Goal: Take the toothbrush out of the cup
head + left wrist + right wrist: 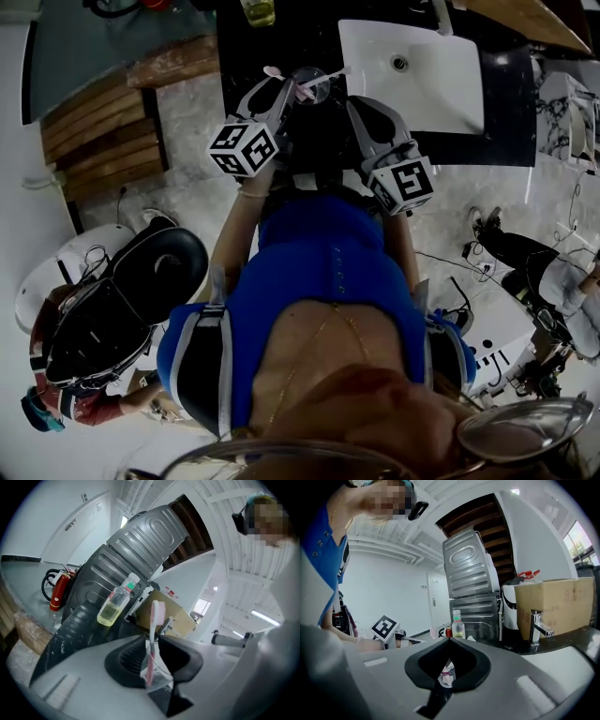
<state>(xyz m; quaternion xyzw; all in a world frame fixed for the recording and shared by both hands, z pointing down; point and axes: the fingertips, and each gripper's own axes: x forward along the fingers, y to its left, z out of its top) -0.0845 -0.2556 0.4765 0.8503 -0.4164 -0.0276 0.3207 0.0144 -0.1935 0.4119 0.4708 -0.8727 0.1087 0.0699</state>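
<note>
Clamping the pink toothbrush (155, 620) by its handle, your left gripper (152, 641) has its jaws closed on it, lower end inside the clear cup (159, 677). Your right gripper (449, 641) has its jaws clenched on that cup. Both are over the dark desk (246, 56), left of the white sink (441, 80), with a bottle (112, 609) farther off.

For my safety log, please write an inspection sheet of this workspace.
Surface: dark marbled counter with a white rectangular sink.
Job's things: pink plastic toothbrush standing in a clear plastic cup.
Clutter: clear bottle of yellow liquid; brown cardboard box.
Grippers: left gripper shut on the toothbrush; right gripper shut on the cup.
Cables: thin black cables on the floor.
Surroundings: grey ribbed metal cabinet, red fire extinguisher, brown wooden steps.
</note>
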